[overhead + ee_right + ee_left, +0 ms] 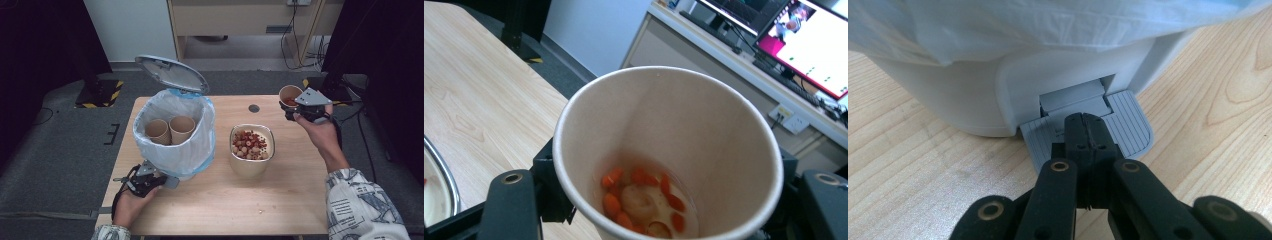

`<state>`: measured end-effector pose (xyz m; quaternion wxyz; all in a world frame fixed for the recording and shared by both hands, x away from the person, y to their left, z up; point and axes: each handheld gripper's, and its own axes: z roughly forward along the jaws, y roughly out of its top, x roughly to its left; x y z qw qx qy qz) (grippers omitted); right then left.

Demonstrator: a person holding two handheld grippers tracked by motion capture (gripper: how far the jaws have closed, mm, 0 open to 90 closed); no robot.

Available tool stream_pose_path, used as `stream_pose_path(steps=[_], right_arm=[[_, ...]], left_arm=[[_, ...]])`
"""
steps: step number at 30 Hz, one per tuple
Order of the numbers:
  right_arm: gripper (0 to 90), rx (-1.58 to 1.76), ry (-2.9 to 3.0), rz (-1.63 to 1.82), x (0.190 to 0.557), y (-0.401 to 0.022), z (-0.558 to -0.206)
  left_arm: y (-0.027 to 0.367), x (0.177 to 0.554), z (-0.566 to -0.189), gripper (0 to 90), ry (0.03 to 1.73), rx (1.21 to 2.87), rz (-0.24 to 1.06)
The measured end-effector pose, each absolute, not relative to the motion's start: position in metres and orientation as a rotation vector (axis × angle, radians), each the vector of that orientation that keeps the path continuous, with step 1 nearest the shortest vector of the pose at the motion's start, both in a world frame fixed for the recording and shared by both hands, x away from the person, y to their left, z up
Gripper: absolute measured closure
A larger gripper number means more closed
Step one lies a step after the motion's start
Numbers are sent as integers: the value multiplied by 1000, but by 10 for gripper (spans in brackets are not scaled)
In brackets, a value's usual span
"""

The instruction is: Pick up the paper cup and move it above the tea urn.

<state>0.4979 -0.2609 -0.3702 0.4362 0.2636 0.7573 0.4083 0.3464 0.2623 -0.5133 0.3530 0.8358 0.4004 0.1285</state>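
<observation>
Fingers (1087, 131) on pedal (1128, 127); right gripper (295, 107) — cup (289, 95)

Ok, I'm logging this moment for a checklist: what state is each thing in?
Bin lid: open, tilted up.
Bin: bag-lined, two paper cups inside.
Pedal: under the shut left gripper.
Bowl: upright, holding red and pale pieces.
Paper cup: upright in the right gripper, a few red bits at the bottom.

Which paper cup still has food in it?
The cup held in the right hand-held gripper, with red berries at its bottom. The two cups in the bin look empty.
</observation>
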Motion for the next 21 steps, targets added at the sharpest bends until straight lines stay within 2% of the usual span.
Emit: stream_pose_path(steps=[21], right_arm=[[300, 512, 1882, 991, 505, -245, -352]], left_arm=[[262, 347, -513, 900, 1035, 2161, 330]])
